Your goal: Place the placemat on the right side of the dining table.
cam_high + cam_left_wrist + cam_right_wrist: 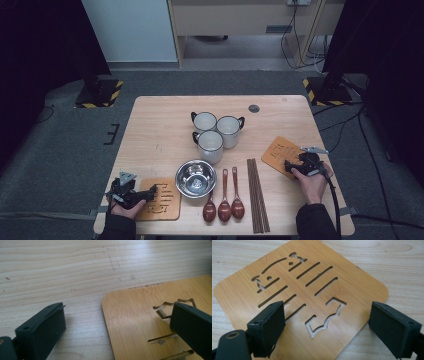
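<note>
Wooden table (160, 130), right hand-held gripper (295, 166) low over bamboo coaster (280, 152), jaws apart.

Soft, even light on the table (150, 120) (dark surroundings); both gripper views slightly blurred up close.

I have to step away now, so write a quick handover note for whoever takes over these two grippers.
Left gripper: open, jaws astride the corner of the near-left bamboo mat, nothing held.
Right gripper: open, over the right bamboo mat, which lies flat and angled on the table.
Done: both mats are down.
Left, probably: three mugs, steel bowl, three spoons and chopsticks sit mid-table, off the mats.
</note>
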A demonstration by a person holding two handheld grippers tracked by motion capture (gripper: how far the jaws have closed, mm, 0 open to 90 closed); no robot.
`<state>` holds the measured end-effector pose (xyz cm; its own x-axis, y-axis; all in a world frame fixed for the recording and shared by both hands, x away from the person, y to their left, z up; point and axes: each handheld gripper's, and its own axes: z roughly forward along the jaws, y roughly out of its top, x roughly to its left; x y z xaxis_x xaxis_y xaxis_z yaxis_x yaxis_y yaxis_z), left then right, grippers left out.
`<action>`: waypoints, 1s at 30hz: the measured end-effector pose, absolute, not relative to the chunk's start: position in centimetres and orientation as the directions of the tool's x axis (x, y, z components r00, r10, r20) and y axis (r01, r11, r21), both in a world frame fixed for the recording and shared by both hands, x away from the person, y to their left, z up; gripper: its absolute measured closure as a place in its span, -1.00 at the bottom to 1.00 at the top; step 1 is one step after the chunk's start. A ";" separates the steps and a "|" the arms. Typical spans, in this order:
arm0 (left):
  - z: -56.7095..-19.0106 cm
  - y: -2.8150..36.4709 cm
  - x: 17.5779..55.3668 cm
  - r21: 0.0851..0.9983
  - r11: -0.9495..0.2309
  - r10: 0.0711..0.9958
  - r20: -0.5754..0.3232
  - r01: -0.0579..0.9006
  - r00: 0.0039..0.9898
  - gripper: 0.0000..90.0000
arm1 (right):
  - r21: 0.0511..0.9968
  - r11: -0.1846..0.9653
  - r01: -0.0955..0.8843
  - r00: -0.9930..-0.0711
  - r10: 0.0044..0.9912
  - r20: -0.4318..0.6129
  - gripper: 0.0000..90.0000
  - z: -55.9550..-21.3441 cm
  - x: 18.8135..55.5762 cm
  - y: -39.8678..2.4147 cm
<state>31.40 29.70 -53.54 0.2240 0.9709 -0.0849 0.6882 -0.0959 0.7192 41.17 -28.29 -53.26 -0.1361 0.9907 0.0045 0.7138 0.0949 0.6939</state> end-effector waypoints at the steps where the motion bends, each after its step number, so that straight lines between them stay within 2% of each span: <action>1: -53.5 29.7 31.4 0.719 -0.095 0.971 -0.085 0.688 0.224 -1.00 | 0.695 0.089 0.713 -0.134 0.991 0.010 -0.69 -53.3 41.2 -28.4; 8: -53.5 29.7 31.4 0.719 -0.096 0.971 -0.085 0.688 0.224 -1.00 | 0.697 0.110 0.708 -0.166 0.986 0.014 -0.66 -53.3 41.3 -29.0; 17: -53.5 29.7 31.4 0.719 -0.096 0.971 -0.085 0.688 0.224 -1.00 | 0.720 0.143 0.679 -0.228 0.973 0.022 -0.51 -53.5 41.9 -30.4; 30: -53.5 29.7 31.4 0.719 -0.096 0.971 -0.085 0.688 0.224 -1.00 | 0.730 0.162 0.664 -0.263 0.964 0.025 -0.42 -53.5 43.3 -30.5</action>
<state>31.41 29.70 -53.54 0.2239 0.9709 -0.0846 0.6882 -0.0960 0.7192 43.27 -30.50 -53.53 -0.2634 0.9644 0.0254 0.6642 0.1622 0.7297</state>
